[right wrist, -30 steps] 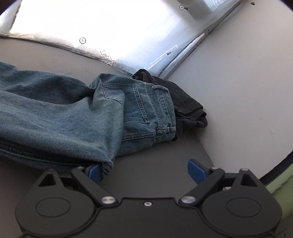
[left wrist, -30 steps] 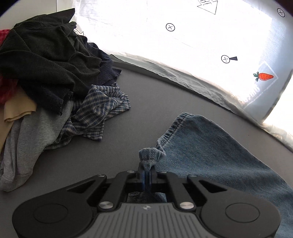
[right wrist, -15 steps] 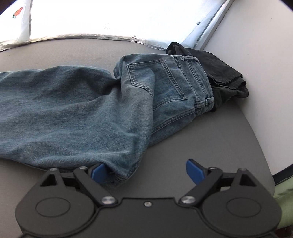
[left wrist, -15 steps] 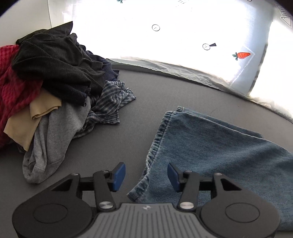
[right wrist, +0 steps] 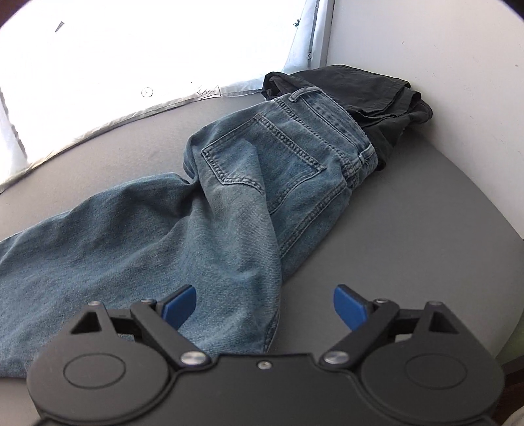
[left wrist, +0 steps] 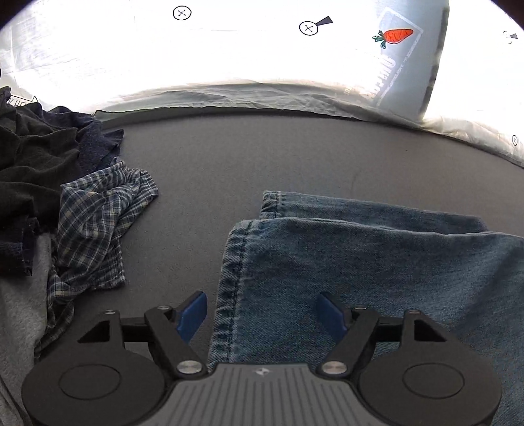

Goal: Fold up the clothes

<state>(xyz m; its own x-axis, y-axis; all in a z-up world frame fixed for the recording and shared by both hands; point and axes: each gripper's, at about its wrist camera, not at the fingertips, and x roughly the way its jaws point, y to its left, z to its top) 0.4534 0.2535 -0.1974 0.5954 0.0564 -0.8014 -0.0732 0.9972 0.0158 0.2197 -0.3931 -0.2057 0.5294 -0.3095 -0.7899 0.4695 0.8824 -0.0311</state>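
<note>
Left gripper, jaws just spread, grips nothing; the jeans hem lies between its pads. Right gripper gapes empty over the jeans' thigh.

A flat gray top fills the low part of both views. It has a rounded edge. Behind it hangs a thin white sheet with bright light coming through it, so it looks almost all white. The sheet has small round marks with crosses and a little orange carrot picture. Its bottom edge is crumpled where it meets the top. On the right side stands a plain white wall.
</note>
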